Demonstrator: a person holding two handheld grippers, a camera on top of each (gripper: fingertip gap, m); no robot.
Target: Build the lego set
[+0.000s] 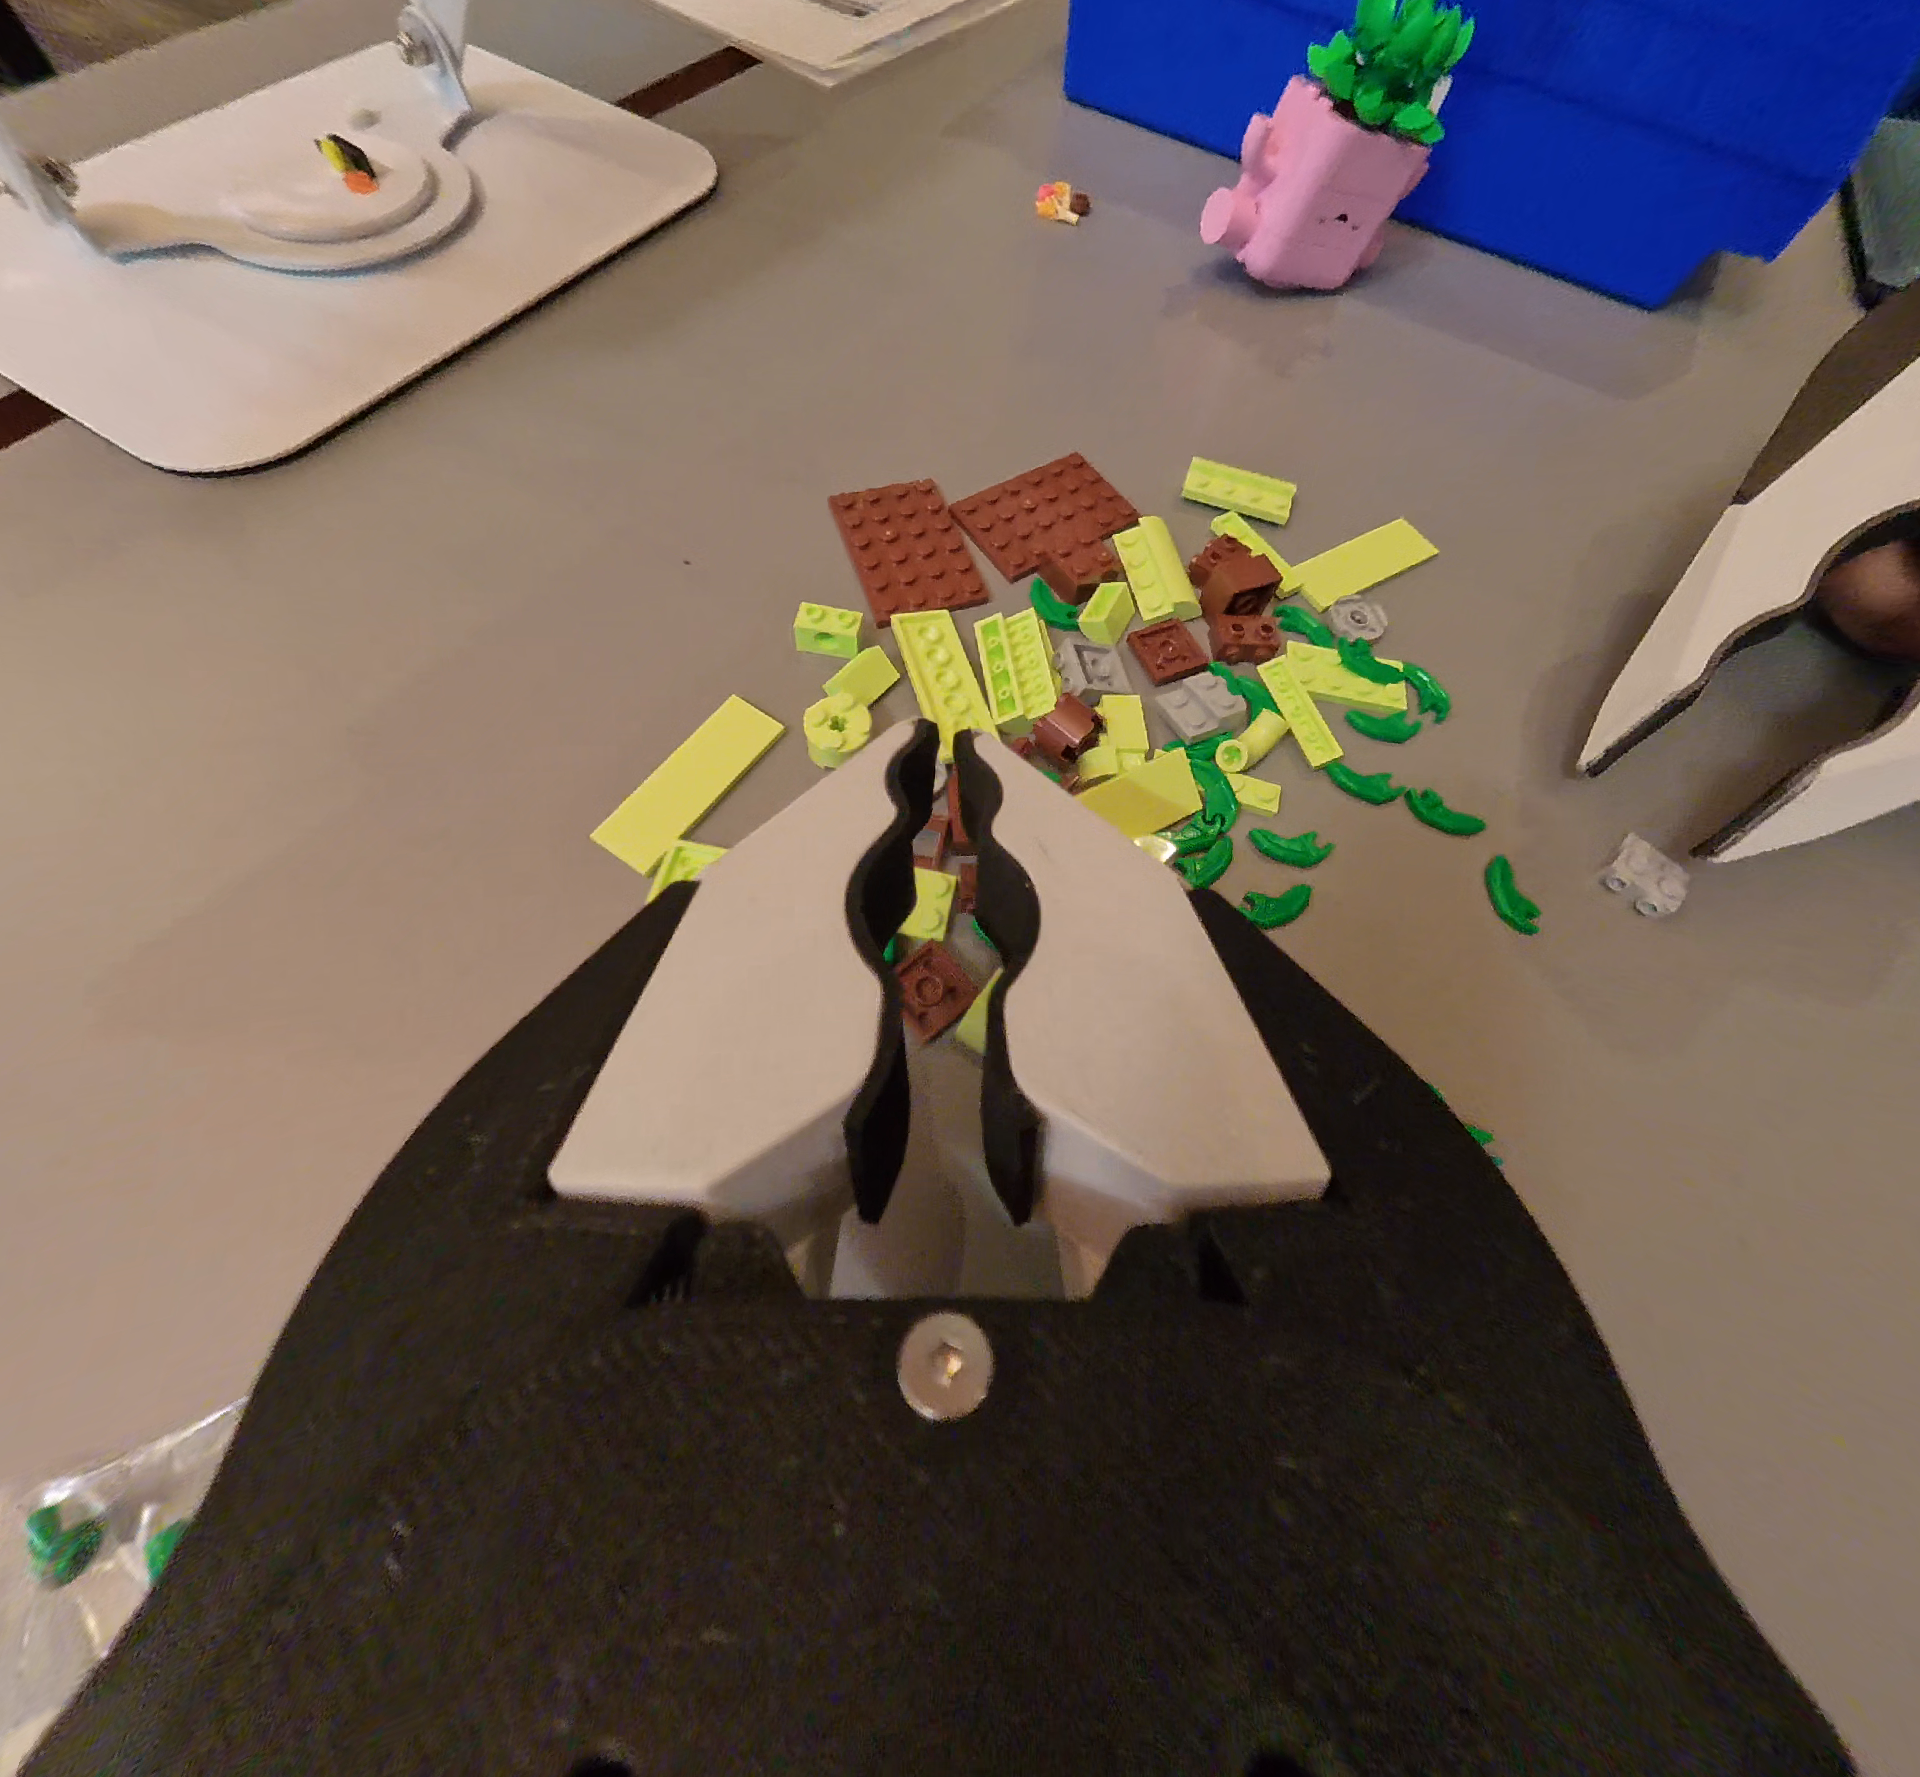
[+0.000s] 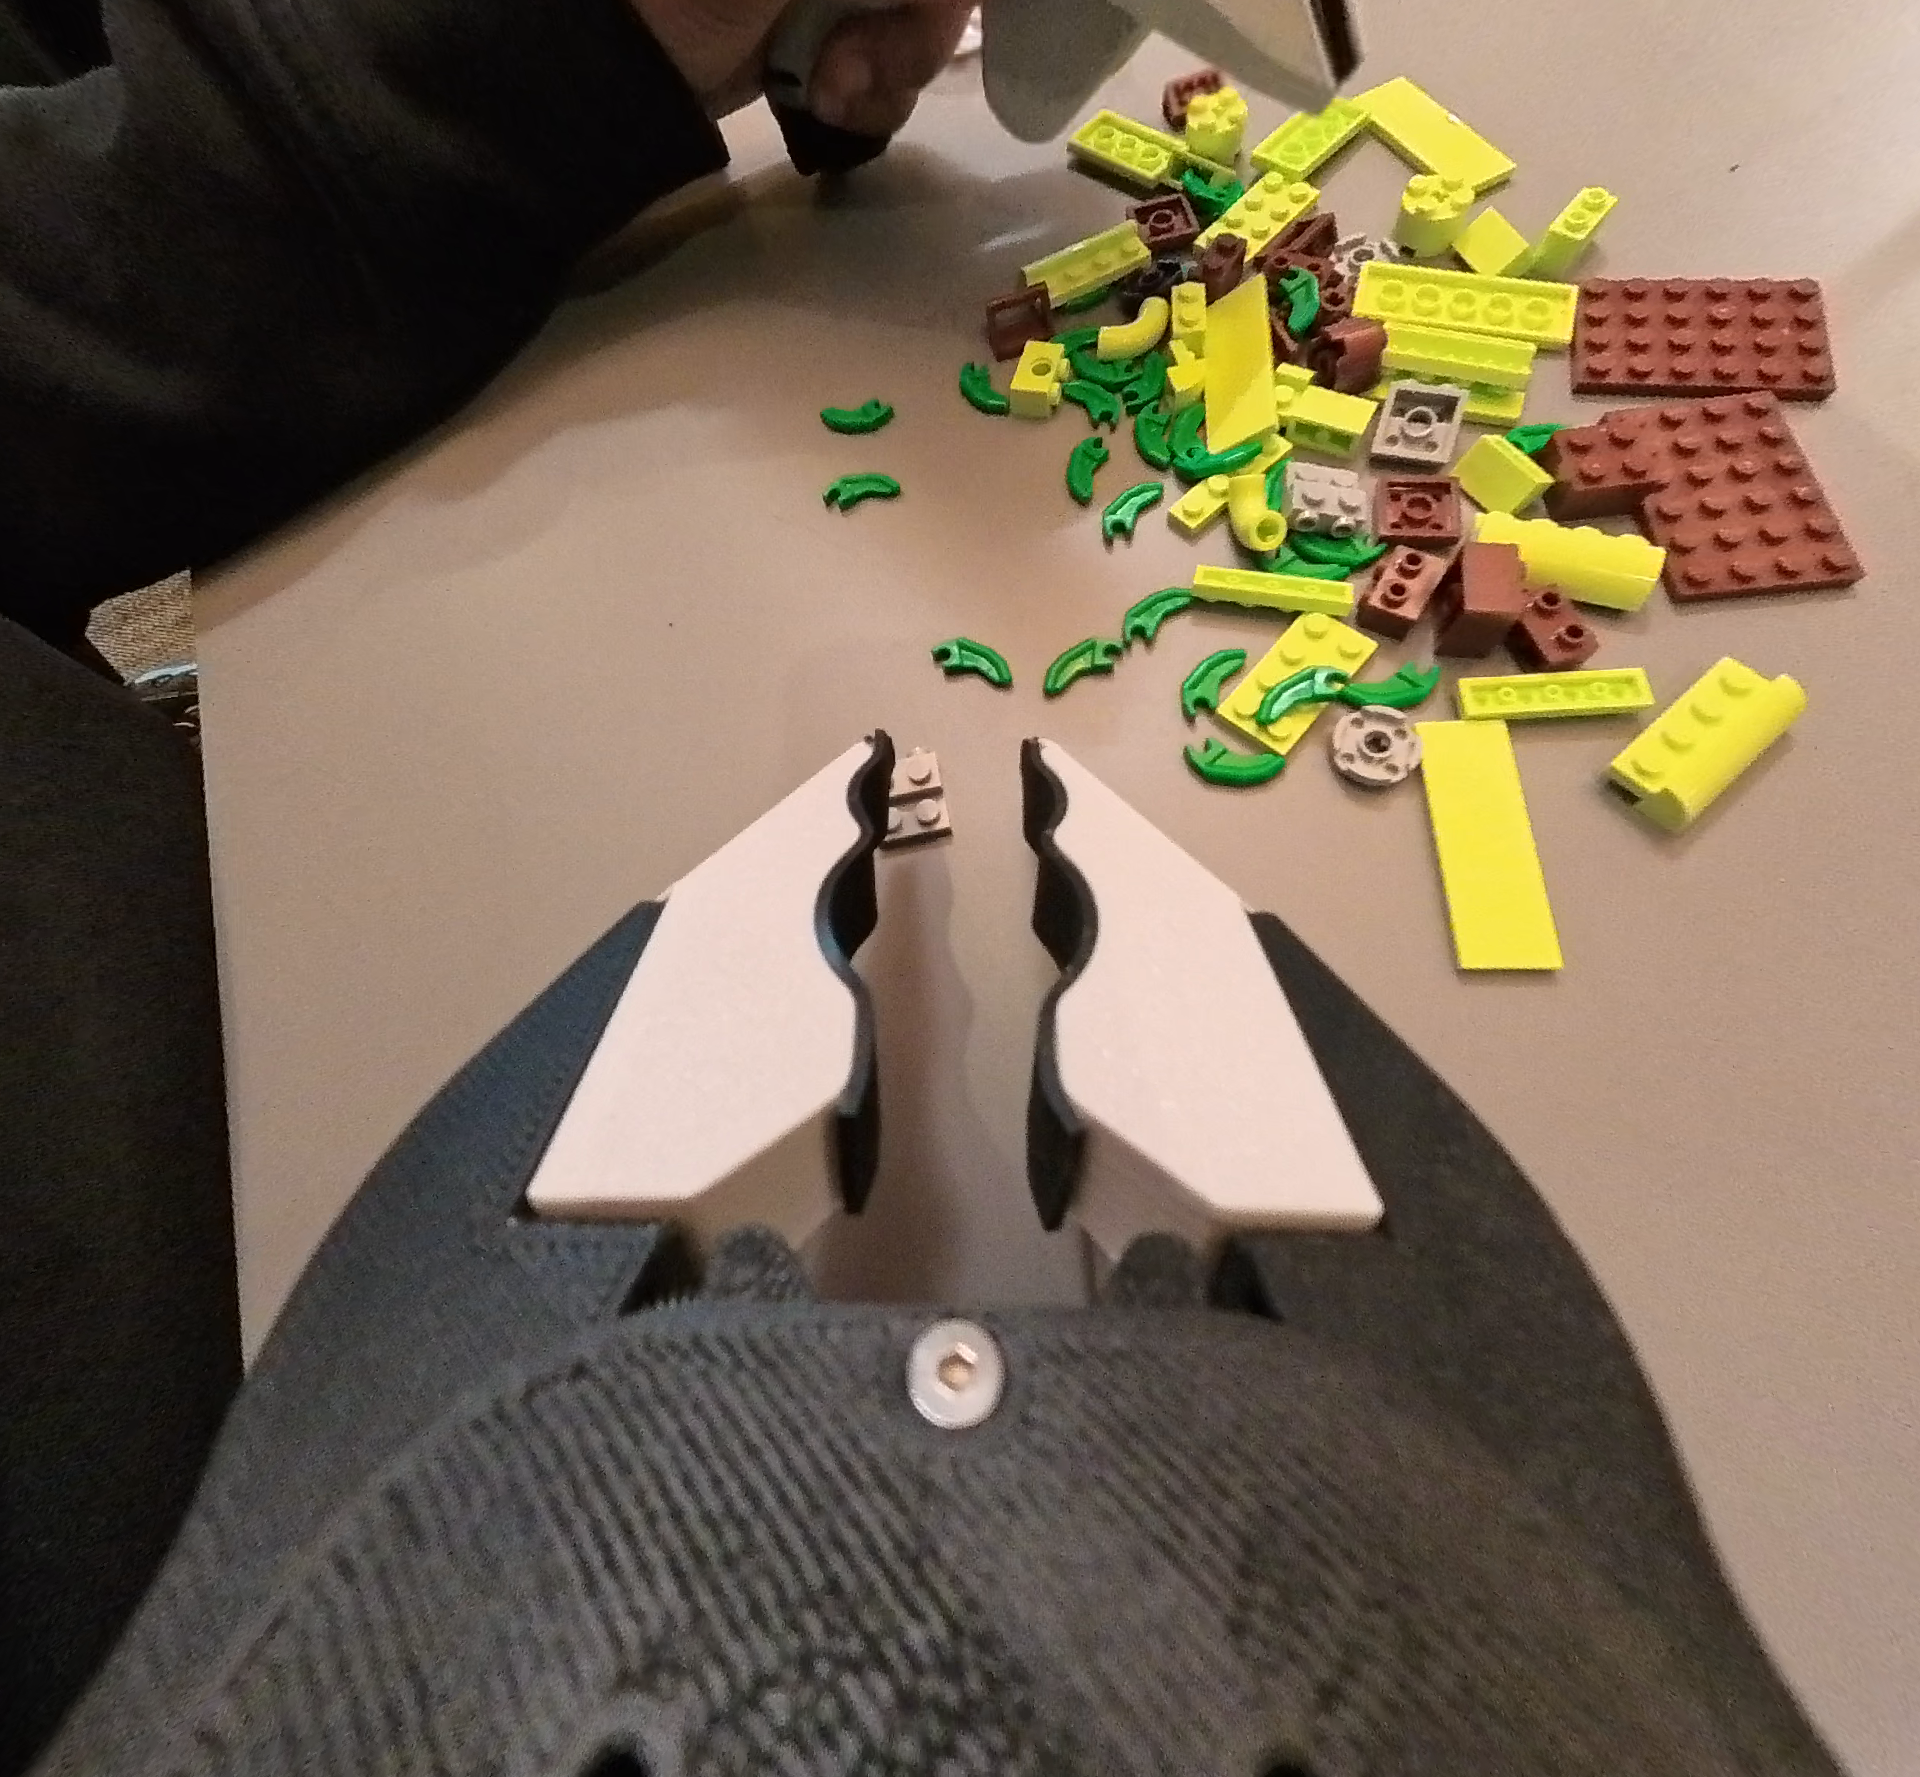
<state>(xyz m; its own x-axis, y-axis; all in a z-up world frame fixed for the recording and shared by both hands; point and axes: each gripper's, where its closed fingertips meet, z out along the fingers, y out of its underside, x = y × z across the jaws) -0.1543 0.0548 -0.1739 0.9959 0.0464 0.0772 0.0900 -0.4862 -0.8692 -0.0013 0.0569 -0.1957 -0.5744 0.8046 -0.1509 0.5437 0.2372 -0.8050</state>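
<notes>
- While the left gripper (image 1: 940,740) hangs over the near edge of the loose pile of lime, brown and green lego pieces (image 1: 1132,678), its jaws stand almost together with nothing clamped between them.
- Two flat brown studded plates (image 1: 987,532) lie at the pile's far side on the grey table (image 1: 416,688).
- Beyond, a pink brick-built pot with green leaves (image 1: 1335,169) leans beside a blue plastic bin (image 1: 1558,65); a white stand base (image 1: 343,241) sits far left.
- From the right wrist view, the right gripper (image 2: 956,766) rests low with jaws parted.
- A small grey studded plate (image 2: 914,808) lies between its fingertips, touching the left one, apart from the right.
- The pile (image 2: 1403,397) spreads well ahead to the right.
</notes>
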